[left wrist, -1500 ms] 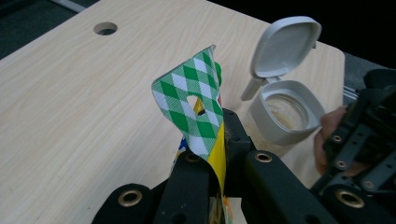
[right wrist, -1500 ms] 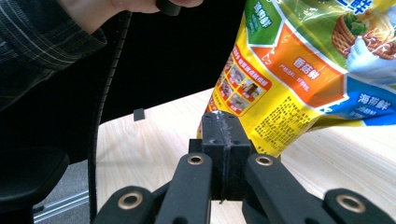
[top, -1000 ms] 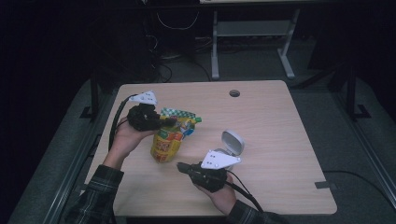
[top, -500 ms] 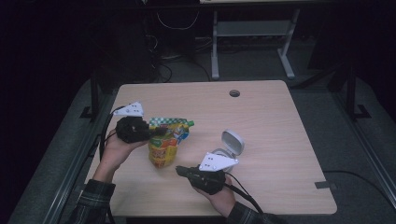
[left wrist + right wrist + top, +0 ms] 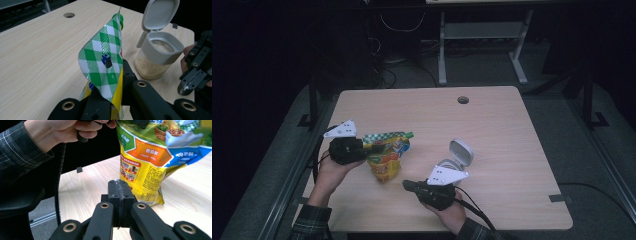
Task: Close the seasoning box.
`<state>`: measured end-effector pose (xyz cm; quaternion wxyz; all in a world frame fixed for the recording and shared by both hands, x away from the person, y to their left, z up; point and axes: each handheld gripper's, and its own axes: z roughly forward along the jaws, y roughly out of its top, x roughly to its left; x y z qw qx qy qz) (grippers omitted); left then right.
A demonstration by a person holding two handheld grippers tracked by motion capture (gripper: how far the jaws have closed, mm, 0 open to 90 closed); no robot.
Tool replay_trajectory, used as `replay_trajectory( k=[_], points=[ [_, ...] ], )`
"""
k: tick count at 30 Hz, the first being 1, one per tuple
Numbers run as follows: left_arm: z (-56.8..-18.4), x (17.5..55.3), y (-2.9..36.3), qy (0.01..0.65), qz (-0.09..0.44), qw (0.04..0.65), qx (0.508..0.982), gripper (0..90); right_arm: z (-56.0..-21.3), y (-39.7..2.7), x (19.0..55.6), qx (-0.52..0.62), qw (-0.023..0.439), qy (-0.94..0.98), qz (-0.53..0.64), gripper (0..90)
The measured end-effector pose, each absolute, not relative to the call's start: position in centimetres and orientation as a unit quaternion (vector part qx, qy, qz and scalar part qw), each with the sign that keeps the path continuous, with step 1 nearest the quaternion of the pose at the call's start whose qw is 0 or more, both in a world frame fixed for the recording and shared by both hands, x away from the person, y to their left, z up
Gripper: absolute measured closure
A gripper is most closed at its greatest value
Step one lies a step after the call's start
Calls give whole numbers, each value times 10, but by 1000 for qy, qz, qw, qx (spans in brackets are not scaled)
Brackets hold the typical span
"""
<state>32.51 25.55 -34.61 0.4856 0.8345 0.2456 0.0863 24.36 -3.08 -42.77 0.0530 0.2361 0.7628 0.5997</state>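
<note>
— From up above, what do you see on the table point(image 5: 512, 130)?

— The left gripper point(image 5: 364, 149) sits near the table's left edge, clamped on the green-checked top of a yellow snack pouch point(image 5: 384, 157). The pouch stands on its bottom on the wood, leaning a little, between the left edge and the middle. The right gripper point(image 5: 408, 185) is close to the near edge, jaws pressed together on nothing, its tip pointing toward the pouch's foot but apart from it. Just behind that hand stands a small jar point(image 5: 457, 159) with its grey lid flipped open.

— And looking along the left gripper's own jaws?

— The two black jaws pinch the checked seal of the pouch point(image 5: 105, 65), which rises straight out from between them; a green cap peeks over its top corner. Beyond, toward the table's far right side, the jar point(image 5: 156, 56) holds pale grains, lid point(image 5: 160, 13) tipped back on its hinge. The right gripper point(image 5: 186, 88) shows at the picture's edge, near the jar.

— The right gripper's view?

— Its jaws meet flat, pad to pad, nothing between. Ahead the pouch point(image 5: 150, 167) rests on the wood, orange and blue print facing, and the person's left hand point(image 5: 62, 132) in a plaid sleeve point(image 5: 17, 155) grips from above, by the table's edge.
</note>
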Motion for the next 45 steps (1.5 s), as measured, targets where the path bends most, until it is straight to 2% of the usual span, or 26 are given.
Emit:
replay_trajectory(
  k=[13, 17, 22, 29, 33, 37, 40, 45],
  points=[
    [-354, 309, 274, 257, 84, 492, 828, 826, -428, -32, 244, 234, 52, 765, 598, 899],
    [-356, 306, 275, 257, 86, 490, 828, 773, -428, -32, 243, 234, 50, 766, 597, 899],
    [-359, 303, 278, 257, 91, 489, 829, 677, -428, -32, 243, 234, 50, 766, 596, 899],
    [-364, 298, 282, 260, 93, 489, 828, 449, -426, -35, 243, 236, 50, 767, 595, 899],
    [-366, 294, 286, 260, 96, 486, 829, 381, -424, -40, 242, 236, 51, 767, 594, 899],
    [-370, 291, 290, 265, 104, 482, 829, 274, -420, -47, 241, 237, 55, 765, 596, 899],
    [-374, 288, 294, 267, 107, 480, 829, 217, -417, -52, 242, 236, 60, 765, 596, 899],
    [-384, 282, 299, 273, 105, 472, 831, 186, -412, -64, 242, 241, 63, 767, 592, 899]
  ],
)
